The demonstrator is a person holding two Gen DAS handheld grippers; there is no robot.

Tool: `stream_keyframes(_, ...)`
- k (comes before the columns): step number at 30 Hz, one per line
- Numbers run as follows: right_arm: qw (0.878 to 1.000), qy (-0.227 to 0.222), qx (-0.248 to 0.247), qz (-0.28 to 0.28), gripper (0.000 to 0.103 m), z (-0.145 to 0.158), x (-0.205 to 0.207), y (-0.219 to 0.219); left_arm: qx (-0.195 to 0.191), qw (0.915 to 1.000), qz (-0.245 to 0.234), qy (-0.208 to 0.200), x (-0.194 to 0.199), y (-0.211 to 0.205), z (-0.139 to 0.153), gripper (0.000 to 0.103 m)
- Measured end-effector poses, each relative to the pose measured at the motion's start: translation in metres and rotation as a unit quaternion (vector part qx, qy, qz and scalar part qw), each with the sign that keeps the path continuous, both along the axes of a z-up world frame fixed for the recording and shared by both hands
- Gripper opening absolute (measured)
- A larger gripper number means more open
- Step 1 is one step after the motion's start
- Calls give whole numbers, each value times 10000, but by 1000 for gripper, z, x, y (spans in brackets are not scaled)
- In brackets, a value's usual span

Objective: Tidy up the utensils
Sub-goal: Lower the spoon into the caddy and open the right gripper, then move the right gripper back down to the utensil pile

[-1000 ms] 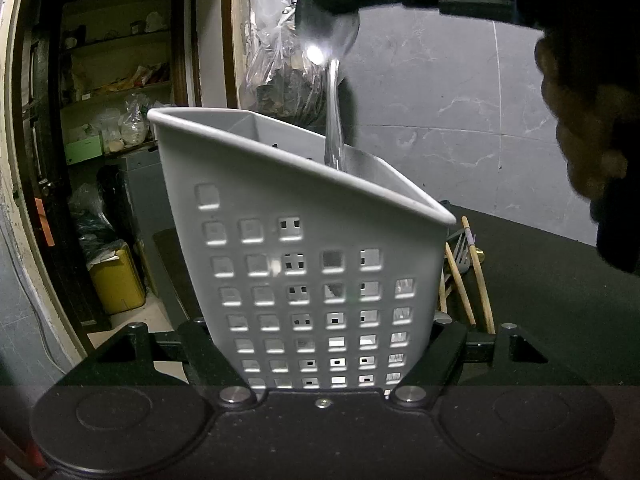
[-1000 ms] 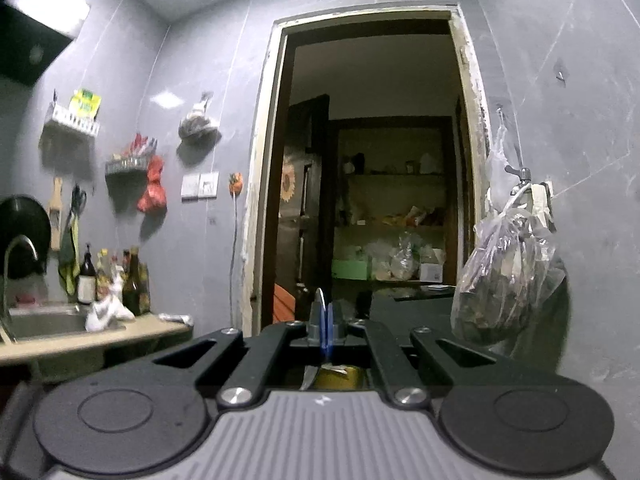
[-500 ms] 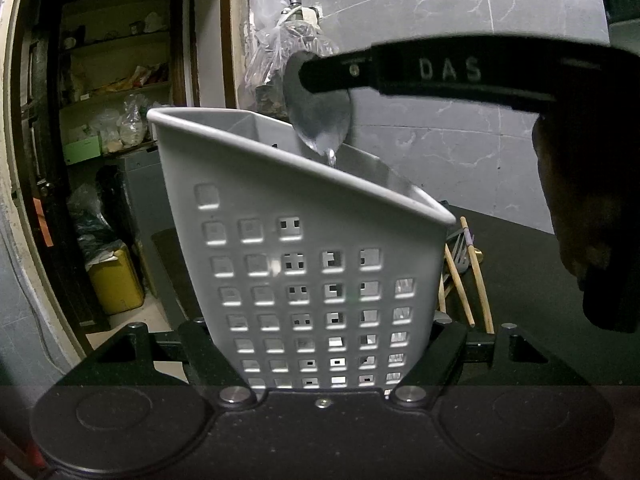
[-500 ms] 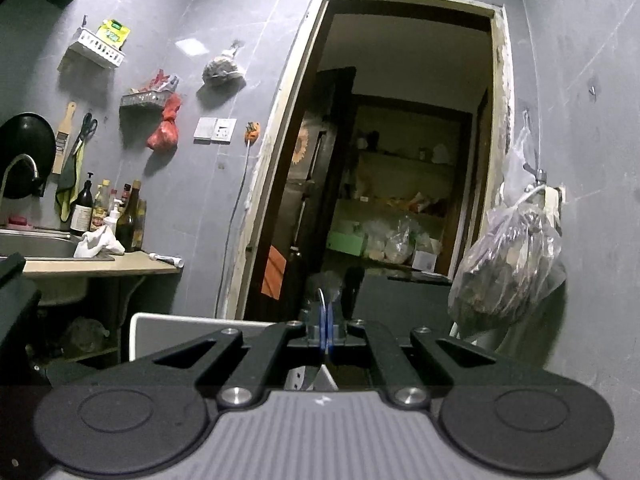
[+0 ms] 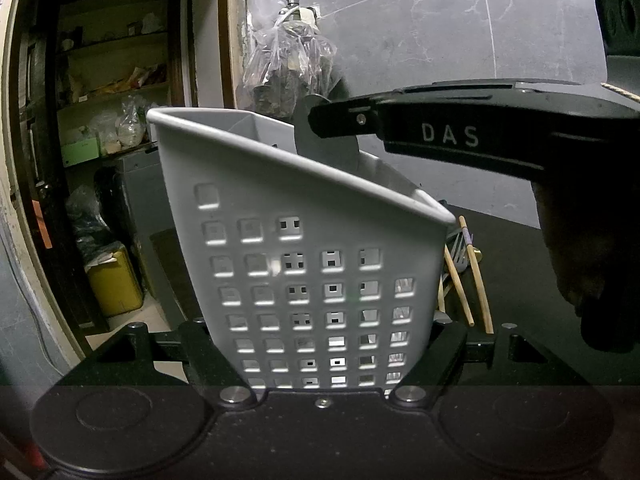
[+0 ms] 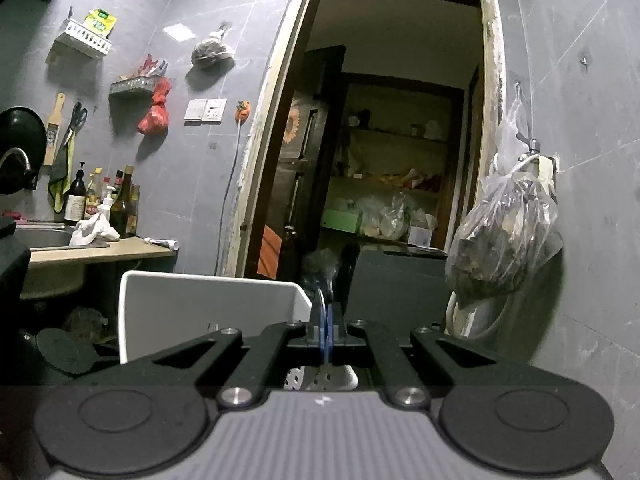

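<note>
The left gripper (image 5: 324,376) clamps the tilted grey basket (image 5: 304,280); the right gripper (image 6: 325,320) pinches a spoon (image 5: 326,142) over its rim — released crookedly, the spoon could snag or tip out.

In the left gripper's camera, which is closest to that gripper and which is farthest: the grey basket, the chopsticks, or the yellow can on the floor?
1. Grey basket: held right between the left gripper's fingers.
2. Chopsticks: lying just behind the basket, on the right.
3. Yellow can: on the floor, far left, through the doorway.
</note>
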State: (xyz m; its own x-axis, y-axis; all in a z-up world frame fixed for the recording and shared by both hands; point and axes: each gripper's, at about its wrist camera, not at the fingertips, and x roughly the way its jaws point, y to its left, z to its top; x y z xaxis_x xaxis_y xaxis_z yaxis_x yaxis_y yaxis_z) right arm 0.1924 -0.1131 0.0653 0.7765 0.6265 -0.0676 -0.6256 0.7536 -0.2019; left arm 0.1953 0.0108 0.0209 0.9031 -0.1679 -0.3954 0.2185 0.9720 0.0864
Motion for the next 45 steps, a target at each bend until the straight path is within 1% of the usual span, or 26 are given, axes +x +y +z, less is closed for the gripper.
stream_keyframes(2,10000,14,-9,-25,2,0,0,0,1,10000,0,0,0,0,0,76)
stream_keyframes(6,10000,5,28,-23,8,1,0,-4,12,10000,-10,1,0,0,0,76)
stream_keyframes(7,10000,-3,48,-15,15,2,-1,-6,11,10000,-9,0,0,0,0,76)
stream_keyframes(8,10000,-21,69,-26,23,3,-1,-8,11,10000,-7,-1,0,0,0,77)
stream_keyframes(9,9999,-46,94,-33,28,4,-2,-10,15,10000,-10,-2,0,0,0,77)
stream_keyframes(10,9999,-75,131,-41,38,5,-3,-12,17,10000,-12,-1,0,-1,0,77)
stream_keyframes(11,9998,-105,168,-54,42,7,-4,-15,16,10000,-12,-2,-1,-1,0,77)
stream_keyframes(13,9996,-151,210,-93,47,10,-7,-20,17,10000,-13,-2,0,-1,0,77)
stream_keyframes(15,9994,-183,257,-138,55,14,-9,-26,13,10000,-11,-1,0,-1,0,77)
stream_keyframes(17,9991,-206,316,-199,68,17,-11,-33,16,10000,-16,-2,-1,-1,0,77)
stream_keyframes(18,9989,-224,338,-251,72,18,-12,-36,13,10000,-16,-3,-1,-1,0,77)
stream_keyframes(20,9980,-277,413,-383,89,20,-16,-45,5,10000,-30,-7,-1,0,0,77)
stream_keyframes(24,9957,-222,597,-667,103,21,-18,-63,-3,10000,-59,-18,-2,1,0,77)
stream_keyframes(27,9936,9,734,-865,103,18,-18,-80,-2,10000,-70,-23,-3,2,0,77)
stream_keyframes(32,9879,669,822,-1131,103,3,-10,-104,3,10000,-81,-33,-3,2,-1,77)
stream_keyframes(36,9834,1157,557,-1286,103,-15,-6,-114,4,10000,-83,-35,-2,2,-1,77)
stream_keyframes(40,9790,1461,245,-1402,103,-30,-4,-115,20,10000,-86,-42,-2,2,-1,77)
stream_keyframes(45,9688,1868,177,-1618,103,-43,4,-120,31,9999,-93,-46,-2,2,-1,77)
